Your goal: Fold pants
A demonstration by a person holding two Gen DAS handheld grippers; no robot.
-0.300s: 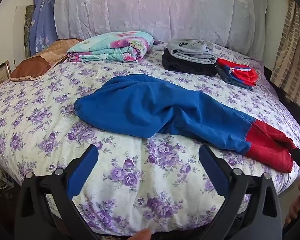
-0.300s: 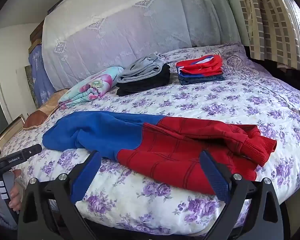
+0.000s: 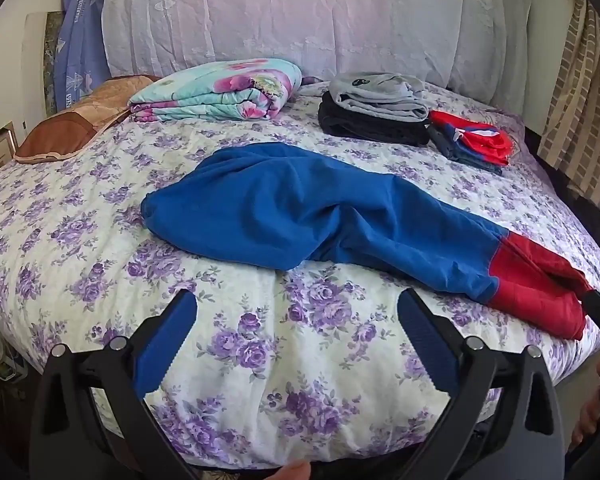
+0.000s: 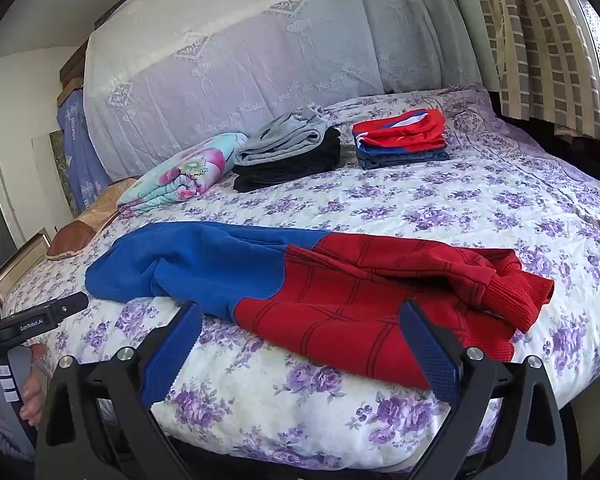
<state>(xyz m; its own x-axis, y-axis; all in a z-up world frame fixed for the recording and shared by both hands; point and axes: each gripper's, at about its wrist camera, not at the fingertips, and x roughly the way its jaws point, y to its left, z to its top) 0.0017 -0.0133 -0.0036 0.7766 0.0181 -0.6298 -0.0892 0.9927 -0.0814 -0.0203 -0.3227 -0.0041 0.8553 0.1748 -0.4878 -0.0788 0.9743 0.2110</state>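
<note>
Though half-bunched, probably unfolded pants [image 3: 300, 216].

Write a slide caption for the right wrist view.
Open right hand-held gripper poised at the red-cuffed end of unfolded blue-and-red knit pants on a purple-floral quilted bed.

Bed [image 3: 80, 240] in purple-flowered quilt

Blue-and-red pants [image 3: 320, 220] lie across it; folded blanket [image 3: 216, 92], two clothes stacks [image 3: 376, 116] [image 3: 472, 140] and a brown pillow [image 3: 72, 128] behind.
</note>
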